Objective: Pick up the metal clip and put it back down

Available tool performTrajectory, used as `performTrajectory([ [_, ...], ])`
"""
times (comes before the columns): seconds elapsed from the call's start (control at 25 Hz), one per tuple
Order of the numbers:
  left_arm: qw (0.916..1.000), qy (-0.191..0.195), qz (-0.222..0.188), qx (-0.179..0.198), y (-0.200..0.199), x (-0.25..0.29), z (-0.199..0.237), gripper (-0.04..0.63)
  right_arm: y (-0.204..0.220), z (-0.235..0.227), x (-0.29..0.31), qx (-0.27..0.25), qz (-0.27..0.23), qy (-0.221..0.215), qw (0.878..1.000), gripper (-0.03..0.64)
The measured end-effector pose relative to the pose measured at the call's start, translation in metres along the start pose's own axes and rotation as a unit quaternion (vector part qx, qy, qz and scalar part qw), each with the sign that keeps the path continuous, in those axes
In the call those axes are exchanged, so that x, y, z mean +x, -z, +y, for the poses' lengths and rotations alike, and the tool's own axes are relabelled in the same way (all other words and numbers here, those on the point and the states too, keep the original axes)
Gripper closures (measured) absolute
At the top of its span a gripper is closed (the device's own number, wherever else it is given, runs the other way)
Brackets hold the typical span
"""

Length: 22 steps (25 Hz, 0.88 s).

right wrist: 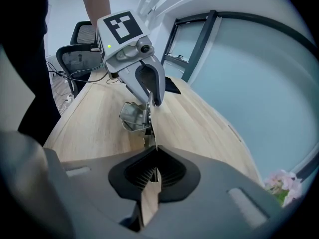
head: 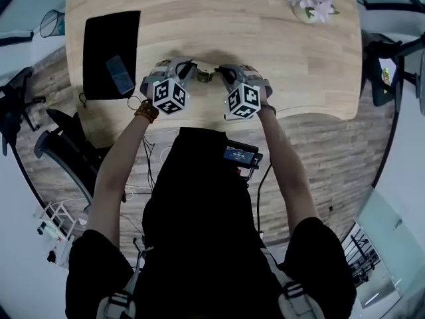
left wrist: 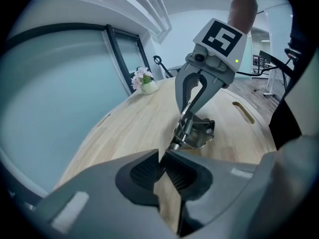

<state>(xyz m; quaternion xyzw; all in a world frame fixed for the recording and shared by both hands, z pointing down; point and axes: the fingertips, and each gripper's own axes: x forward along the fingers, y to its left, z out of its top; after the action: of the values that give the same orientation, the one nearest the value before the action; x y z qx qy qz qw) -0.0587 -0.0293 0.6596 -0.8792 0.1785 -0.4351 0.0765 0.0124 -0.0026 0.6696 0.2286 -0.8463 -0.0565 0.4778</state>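
Right gripper view: right hand-held gripper (right wrist: 153,152) pinches metal clip (right wrist: 132,117) | head view: indistinct

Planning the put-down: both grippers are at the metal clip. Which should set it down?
Right, probably. The right gripper is shut with a thin tab of the clip running between its jaws; the left gripper is shut too, but only its tips meet the clip.

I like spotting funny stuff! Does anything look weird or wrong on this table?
Yes: the metal clip is pinched from both ends at once, with the left gripper shut on one end and the right gripper shut on the other. Nothing on the wooden table looks spilled or broken.
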Motion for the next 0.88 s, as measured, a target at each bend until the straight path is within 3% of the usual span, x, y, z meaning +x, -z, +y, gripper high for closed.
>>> performTrajectory([
  [0.88, 0.9962, -0.072, -0.042, 0.028, -0.047, -0.081, 0.034, 0.554, -0.067, -0.030, -0.071, -0.036, -0.037, 0.053, 0.997, 0.592],
])
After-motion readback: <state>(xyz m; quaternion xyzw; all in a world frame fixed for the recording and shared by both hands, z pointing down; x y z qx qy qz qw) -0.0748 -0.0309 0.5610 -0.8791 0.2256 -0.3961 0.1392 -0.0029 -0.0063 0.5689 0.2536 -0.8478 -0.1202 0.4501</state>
